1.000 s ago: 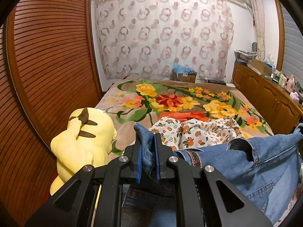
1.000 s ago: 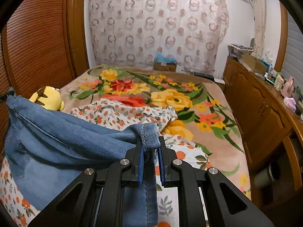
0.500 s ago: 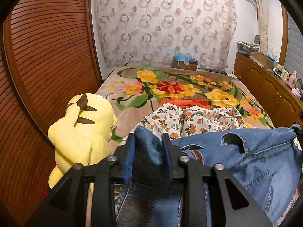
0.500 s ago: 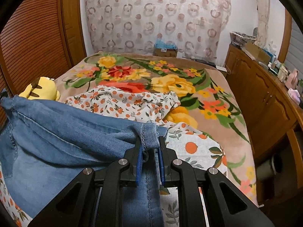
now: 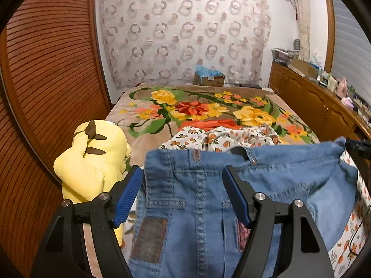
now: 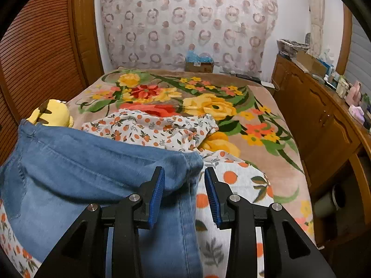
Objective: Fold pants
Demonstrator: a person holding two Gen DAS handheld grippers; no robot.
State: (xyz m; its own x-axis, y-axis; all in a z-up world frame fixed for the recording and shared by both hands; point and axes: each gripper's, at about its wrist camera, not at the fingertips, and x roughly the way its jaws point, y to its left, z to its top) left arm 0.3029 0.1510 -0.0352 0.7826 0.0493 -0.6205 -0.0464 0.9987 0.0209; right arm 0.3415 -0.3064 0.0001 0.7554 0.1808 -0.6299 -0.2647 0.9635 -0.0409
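The blue jeans (image 5: 201,197) lie spread across the near end of the bed (image 6: 266,143), on top of a white cloth printed with oranges (image 6: 153,127) that itself rests on the big floral blanket (image 5: 208,108). The left claw (image 5: 183,183) has just been opening — its blue-padded fingers (image 5: 129,192) now stand wide to either side of the waistband corner, with the denim lying loose between them and neither pad pressing on it. From that side the waistband runs across to the right, with a belt loop and a back pocket showing. The right claw (image 6: 184,185) has also just been opening; its jaws are parted less widely, the folded denim edge humps up between them, touching or nearly touching the left pad (image 6: 157,190) while the right pad stands clear over the orange-print cloth, so the fabric is let go rather than gripped. A yellow plush toy (image 5: 92,159) with brown-tipped ears sits at the bed's left edge, just beside the left claw and against the slatted wooden wardrobe door (image 5: 41,69). At the far end a patterned curtain (image 6: 185,20) hangs behind a cardboard box (image 6: 199,66), and a wooden sideboard (image 6: 324,115) cluttered with small items runs along the right wall.
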